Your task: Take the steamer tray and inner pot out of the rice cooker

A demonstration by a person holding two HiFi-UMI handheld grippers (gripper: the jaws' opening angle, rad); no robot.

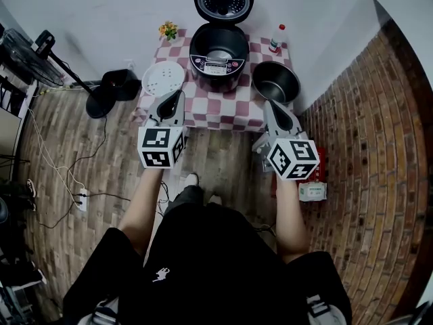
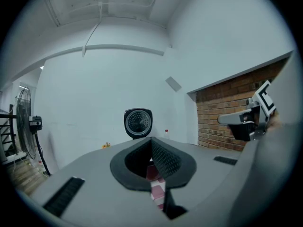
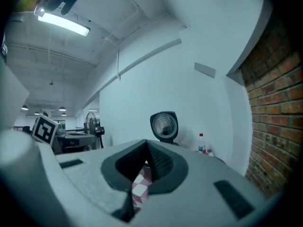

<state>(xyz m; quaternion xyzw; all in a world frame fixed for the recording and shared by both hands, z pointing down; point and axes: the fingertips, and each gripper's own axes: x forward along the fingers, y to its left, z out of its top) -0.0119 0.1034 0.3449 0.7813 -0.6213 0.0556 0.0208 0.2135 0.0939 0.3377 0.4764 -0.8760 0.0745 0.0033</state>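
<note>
My L claw (image 1: 177, 95) & R claw (image 1: 270, 105) are both shut on nothing near the table (image 1: 216, 111) front edge. The steamer tray (image 1: 163, 78) sits at its left edge, the inner pot (image 1: 276, 82) at its right edge, and the rice cooker (image 1: 218, 65) is open at back-middle, so both look out already, imo, and next I'd just pull clear w/o bumping either.

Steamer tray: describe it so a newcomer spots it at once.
Find the checkered table against the white wall, open rice cooker at its middle. The steamer tray lies left of the cooker: a flat white perforated disc, unlike the deep metal inner pot on the right.
</note>
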